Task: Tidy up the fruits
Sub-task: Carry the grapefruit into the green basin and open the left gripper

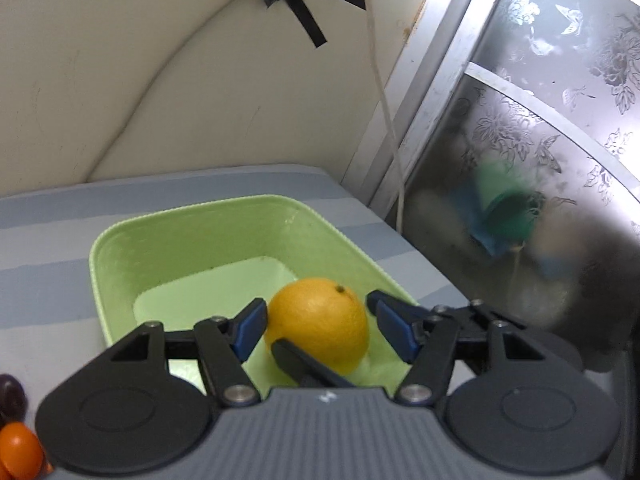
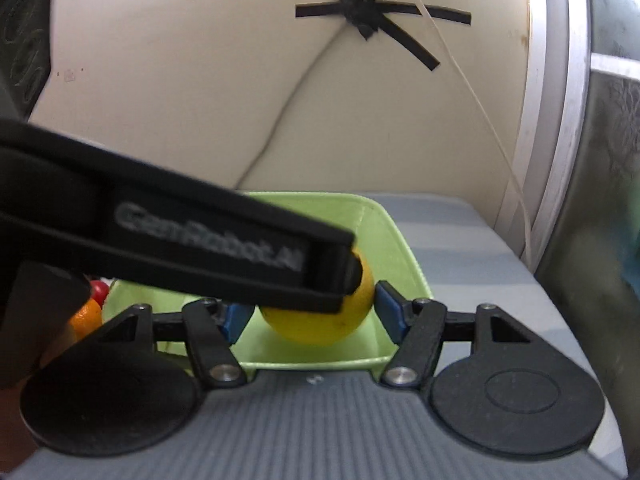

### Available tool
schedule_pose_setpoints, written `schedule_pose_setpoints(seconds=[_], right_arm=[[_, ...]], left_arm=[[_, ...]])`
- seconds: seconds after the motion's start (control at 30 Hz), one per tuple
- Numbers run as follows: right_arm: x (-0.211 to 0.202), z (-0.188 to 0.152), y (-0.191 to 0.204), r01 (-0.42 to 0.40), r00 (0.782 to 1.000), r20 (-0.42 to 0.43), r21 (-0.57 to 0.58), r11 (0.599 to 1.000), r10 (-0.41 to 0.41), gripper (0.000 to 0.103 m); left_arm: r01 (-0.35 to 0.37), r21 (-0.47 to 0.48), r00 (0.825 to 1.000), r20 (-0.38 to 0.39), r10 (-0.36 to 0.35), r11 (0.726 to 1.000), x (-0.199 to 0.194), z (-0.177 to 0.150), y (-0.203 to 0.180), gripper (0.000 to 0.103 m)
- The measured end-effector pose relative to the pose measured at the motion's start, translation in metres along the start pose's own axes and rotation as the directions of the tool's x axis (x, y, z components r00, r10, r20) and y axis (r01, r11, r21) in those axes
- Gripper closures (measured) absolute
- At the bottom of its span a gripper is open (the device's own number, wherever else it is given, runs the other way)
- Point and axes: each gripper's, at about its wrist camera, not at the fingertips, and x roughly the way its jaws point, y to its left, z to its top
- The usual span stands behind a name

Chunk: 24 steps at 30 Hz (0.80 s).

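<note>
Yellow-orange citrus fruit (image 1: 320, 320) sits low in a pale green plastic basket (image 1: 168, 248), close to the basket's near right wall. Whether it rests on the basket floor or is held just above it cannot be told. The basket stands on a desk (image 1: 48, 240) covered with a cloth in grey and blue stripes.

In the left wrist view, the left hand-held gripper (image 1: 320, 326) has its two blue pads on either side of the fruit. The left-side pad (image 1: 250, 330) looks to be touching the peel, while the right-side pad (image 1: 394, 332) stands just clear of it, so the jaws are apart and do not clamp the fruit. A thin black bar (image 1: 304, 364) crosses the lower front of the fruit.

In the right wrist view, the right hand-held gripper (image 2: 308, 316) also frames the same fruit (image 2: 320, 324). Its right-side pad (image 2: 390, 316) is at the edge of the peel. A large black finger (image 2: 200, 232) marked GenRobot.AI comes in from the left, its tip on the fruit's upper side, and half hides the other pad, so I cannot tell whether this gripper is clamped.

A small orange fruit (image 2: 86, 318) and a red fruit (image 2: 99, 290) lie just left of the basket. A dark purple fruit (image 1: 12, 394) shows at the left wrist view's lower left edge.

Black tape (image 2: 380, 16) forms a cross on the cream wall behind.
</note>
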Motion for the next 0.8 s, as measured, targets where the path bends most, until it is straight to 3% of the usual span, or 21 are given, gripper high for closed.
schedule_pose_setpoints(seconds=[0.23, 0.43, 0.53, 0.8], right_arm=[[-0.031, -0.003, 0.002, 0.009, 0.996, 0.085, 0.013, 1.0, -0.01, 0.033], [-0.061, -0.004, 0.016, -0.04, 0.996, 0.086, 0.034, 0.999, 0.037, 0.033], [-0.07, -0.005, 0.03, -0.065, 0.996, 0.058, 0.036, 0.997, 0.063, 0.033], [-0.073, -0.006, 0.079, -0.16, 0.985, -0.054, 0.025, 0.987, 0.161, 0.034]], left_arm=[[-0.036, -0.012, 0.995, 0.088, 0.037, 0.999, -0.054, 0.003, -0.009, 0.034], [-0.101, -0.043, 0.973, 0.203, 0.108, 0.994, -0.131, -0.028, 0.01, 0.03], [-0.19, -0.053, 0.955, 0.223, 0.198, 0.98, -0.158, -0.05, 0.024, 0.03], [-0.423, -0.072, 0.874, 0.231, 0.427, 0.903, -0.201, -0.108, 0.061, 0.03]])
